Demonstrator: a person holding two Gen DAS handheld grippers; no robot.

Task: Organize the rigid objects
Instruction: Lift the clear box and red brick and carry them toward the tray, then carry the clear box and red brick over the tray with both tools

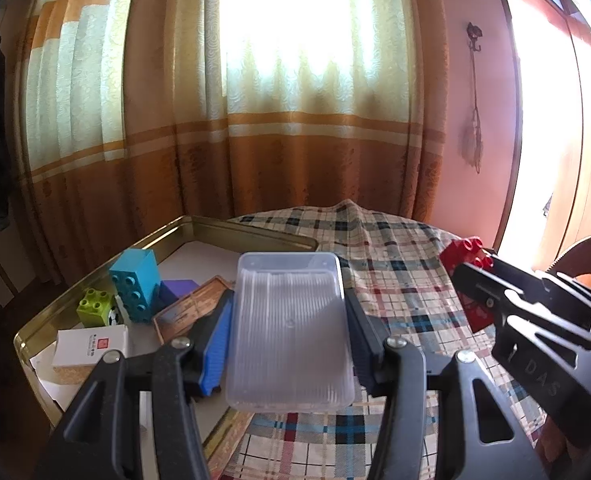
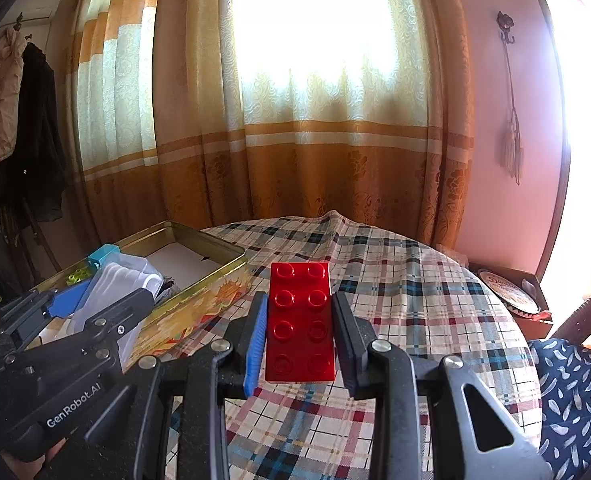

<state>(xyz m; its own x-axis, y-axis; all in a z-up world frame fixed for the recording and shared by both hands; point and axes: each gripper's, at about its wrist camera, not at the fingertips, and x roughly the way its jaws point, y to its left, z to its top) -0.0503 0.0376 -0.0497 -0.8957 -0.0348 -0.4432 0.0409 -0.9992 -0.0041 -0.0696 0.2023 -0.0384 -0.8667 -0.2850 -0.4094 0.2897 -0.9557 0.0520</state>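
**Both grippers loaded, tin part-filled**

Fingers of the left gripper (image 1: 289,336) are clamped on a clear plastic box (image 1: 289,328), gripped by its long sides; the box juts forward past the fingertips, held up over the near right rim of the gold tin (image 1: 255,232). Fingers of the right gripper (image 2: 299,332) are clamped on a red brick (image 2: 300,320), studs up, held flat between the pads above the plaid tablecloth (image 2: 415,300), to the right of the tin.

Progress, judged: partly done. Already in the tin, left of and beyond the left fingers: a blue brick (image 1: 135,284) standing on end, a green brick (image 1: 94,307), a purple block (image 1: 177,290), a wooden tray (image 1: 191,312) and a white carton (image 1: 91,346). Left to do: clear box and red brick to be set into the tin. No other loose items are seen on the cloth.

Pose: both grippers are pitched slightly downward, side by side, each visible in the other's view. Left is over the tin edge; right is held clear above the cloth, short of the tin.
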